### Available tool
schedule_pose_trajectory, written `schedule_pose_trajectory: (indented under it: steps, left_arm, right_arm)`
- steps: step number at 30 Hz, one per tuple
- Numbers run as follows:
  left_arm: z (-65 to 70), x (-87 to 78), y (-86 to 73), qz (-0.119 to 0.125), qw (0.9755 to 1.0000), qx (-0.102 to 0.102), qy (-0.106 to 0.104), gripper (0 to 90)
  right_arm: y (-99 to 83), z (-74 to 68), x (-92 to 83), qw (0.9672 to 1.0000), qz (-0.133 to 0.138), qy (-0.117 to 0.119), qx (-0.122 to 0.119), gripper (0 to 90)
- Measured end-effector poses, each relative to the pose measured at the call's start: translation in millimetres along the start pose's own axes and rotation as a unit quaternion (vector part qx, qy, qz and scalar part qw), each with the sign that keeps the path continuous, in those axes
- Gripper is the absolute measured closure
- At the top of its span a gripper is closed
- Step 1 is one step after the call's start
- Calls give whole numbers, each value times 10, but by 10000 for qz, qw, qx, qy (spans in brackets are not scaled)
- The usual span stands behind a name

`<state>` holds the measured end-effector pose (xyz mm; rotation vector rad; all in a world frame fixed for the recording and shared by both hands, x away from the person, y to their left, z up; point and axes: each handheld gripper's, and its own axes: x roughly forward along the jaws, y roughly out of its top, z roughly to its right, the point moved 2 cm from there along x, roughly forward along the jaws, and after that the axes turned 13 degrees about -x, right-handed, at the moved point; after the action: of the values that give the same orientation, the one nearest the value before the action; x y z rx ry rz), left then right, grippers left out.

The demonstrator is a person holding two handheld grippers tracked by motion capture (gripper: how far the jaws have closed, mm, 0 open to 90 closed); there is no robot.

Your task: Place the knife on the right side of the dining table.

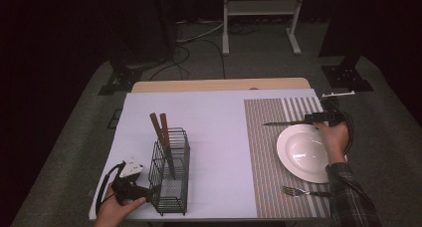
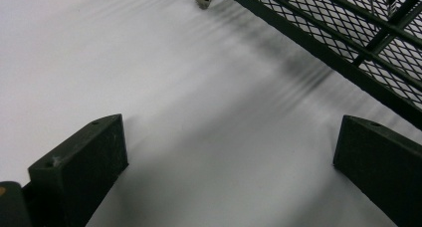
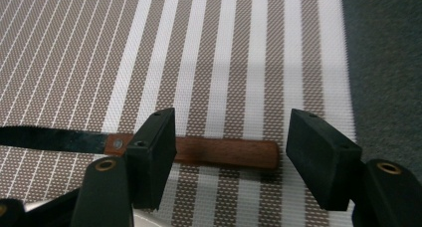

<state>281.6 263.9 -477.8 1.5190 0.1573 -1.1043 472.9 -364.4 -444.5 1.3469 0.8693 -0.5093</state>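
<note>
Brown-handled knife point(image 3: 226, 153), brown-white striped placemat point(image 3: 224, 62), white plate point(image 1: 303, 152)

looks like a recording lab, not a home: dark curtains and black stands point(image 1: 343, 70) behind the table point(image 1: 219, 85), cables point(image 1: 199, 43) on grey carpet beyond it.

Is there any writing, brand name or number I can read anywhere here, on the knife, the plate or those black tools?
None: no readable text anywhere.
The knife has a plain wooden handle with a rivet, no stamp visible.
The plate is plain white.
The placemat bears only stripes.
The wire basket carries no label.
The black jaws of the left gripper and right gripper show only screw holes.
</note>
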Motion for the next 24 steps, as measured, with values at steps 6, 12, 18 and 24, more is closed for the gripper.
schedule_pose_trajectory:
  steps: [6,12,18,24]
  left_arm:
    - [0,0,0,0,10000,0,0,0]
    - [0,0,0,-2,10000,0,1,0]
    - [0,0,0,-2,10000,1,0,0]
    - [0,0,0,-1,10000,-1,-2,0]
  right_arm:
    - [-12,-17,-157,9995,308,-71,-38,290]
    - [-73,-167,-389,9971,741,3,-191,182]
    - [-107,-294,-495,9956,845,9,-408,95]
    - [-131,-470,-569,9939,846,85,-708,14]
